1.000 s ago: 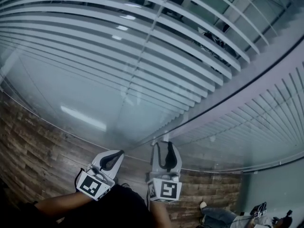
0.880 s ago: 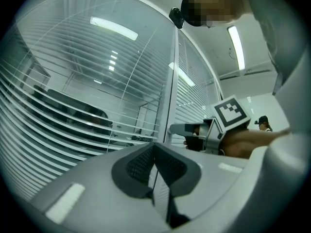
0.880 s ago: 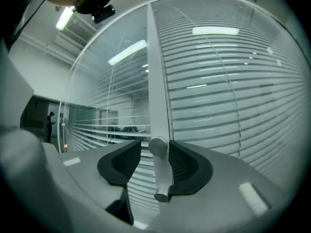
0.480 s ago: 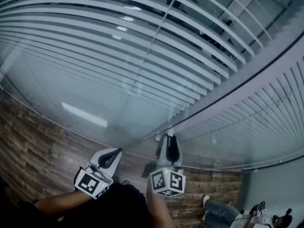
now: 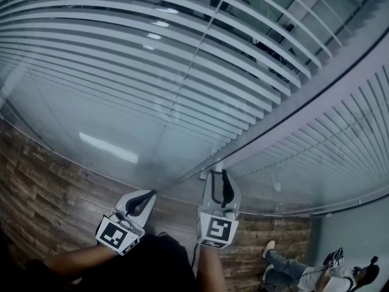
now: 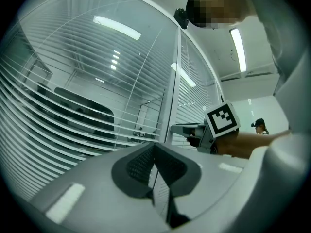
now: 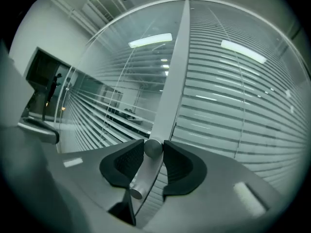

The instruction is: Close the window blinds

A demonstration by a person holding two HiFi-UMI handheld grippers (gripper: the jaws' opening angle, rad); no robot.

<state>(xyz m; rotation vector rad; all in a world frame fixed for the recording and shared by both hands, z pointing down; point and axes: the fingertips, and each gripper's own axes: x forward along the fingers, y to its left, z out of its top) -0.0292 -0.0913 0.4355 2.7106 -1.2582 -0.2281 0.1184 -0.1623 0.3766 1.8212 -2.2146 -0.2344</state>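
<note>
Your right gripper [image 7: 154,153], jaws just closed, clamps short grey metal knob [image 7: 145,173], lower centre of right gripper view; white slatted blinds [image 7: 243,106] tilted open. Roll wrist steadily, squeeze firm. Left gripper [image 6: 154,150] shut, empty

Ref frame post [image 5: 316,99]: one blind bank [image 5: 152,59] to its left, another blind bank [image 5: 328,157] to its right, tilt rod [image 7: 146,166] at its foot between right gripper [image 5: 219,175] jaws, left gripper [image 5: 149,196] further left, a person [image 5: 304,272] below right.

head view behind; both gripper views close; blinds [image 5: 182,72] shared
</note>
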